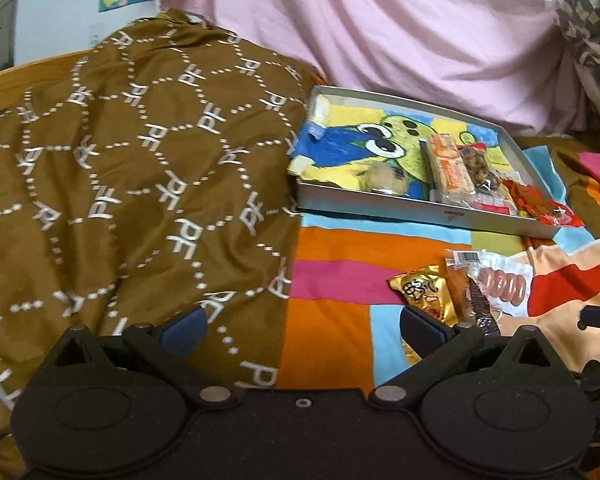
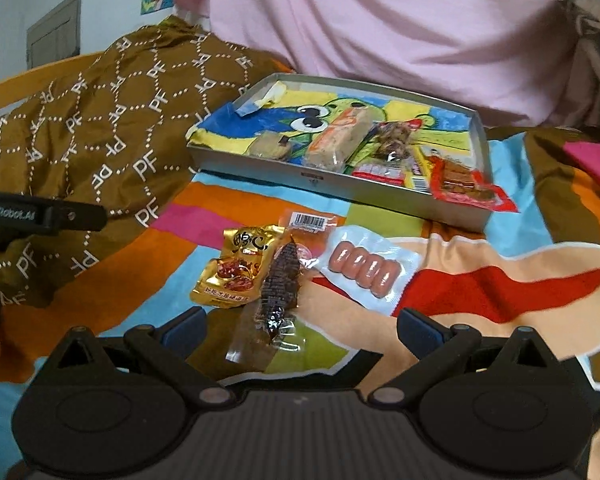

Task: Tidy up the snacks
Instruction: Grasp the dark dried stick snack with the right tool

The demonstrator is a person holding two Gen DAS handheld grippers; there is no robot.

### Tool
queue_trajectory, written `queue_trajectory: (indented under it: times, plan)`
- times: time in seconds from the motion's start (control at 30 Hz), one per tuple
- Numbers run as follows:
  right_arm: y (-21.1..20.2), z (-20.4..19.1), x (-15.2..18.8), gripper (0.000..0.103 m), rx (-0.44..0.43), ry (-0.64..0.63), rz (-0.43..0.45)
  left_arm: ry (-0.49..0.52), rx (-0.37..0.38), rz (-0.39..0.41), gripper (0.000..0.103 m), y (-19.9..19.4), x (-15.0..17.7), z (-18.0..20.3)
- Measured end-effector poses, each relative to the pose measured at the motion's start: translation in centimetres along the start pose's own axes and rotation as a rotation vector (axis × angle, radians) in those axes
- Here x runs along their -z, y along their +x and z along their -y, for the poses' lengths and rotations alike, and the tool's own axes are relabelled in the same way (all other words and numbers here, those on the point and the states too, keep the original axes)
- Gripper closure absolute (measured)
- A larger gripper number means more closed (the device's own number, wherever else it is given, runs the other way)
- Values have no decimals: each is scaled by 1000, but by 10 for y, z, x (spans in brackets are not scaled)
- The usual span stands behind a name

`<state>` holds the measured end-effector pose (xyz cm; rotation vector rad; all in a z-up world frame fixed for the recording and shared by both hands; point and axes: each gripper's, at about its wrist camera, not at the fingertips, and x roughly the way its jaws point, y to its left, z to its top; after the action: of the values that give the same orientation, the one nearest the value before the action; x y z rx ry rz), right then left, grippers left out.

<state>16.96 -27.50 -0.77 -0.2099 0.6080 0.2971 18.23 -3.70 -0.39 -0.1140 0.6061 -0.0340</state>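
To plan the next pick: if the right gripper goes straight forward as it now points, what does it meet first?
Probably the dark snack in clear wrap, which lies right before the open right gripper; depth is uncertain.

Black hand-held gripper [image 2: 300, 330] with blue finger pads [image 2: 184, 330], silver screws

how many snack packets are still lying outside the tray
3, all on the bedspread before the tray: gold packet leftmost, dark clear-wrapped snack beside it, sausage pack rightmost.
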Motion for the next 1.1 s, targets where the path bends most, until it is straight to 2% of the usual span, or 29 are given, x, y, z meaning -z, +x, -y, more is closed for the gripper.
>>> queue_trajectory:
  times: [0.17, 0.5, 0.67, 0.97, 1.03, 1.1]
  plan:
    - [23, 0, -4, 0, -9, -19, 3, 16, 17, -6, 1, 20, -4, 14]
    - [66, 5, -9, 1, -77, 48, -38, 31, 10, -40, 1, 51, -4, 28]
    - [73, 7, -8, 4, -76, 60, -92, 21, 0, -57, 1, 62, -4, 32]
    - [73, 12, -11, 20, -81, 105, -148, 22, -2, -90, 1, 74, -3, 45]
    - [72, 14, -11, 25, -97, 108, -148, 22, -3, -96, 1, 76, -3, 47]
    - [71, 16, -12, 38, -102, 114, -152, 29, -3, -99, 1, 77, -3, 51]
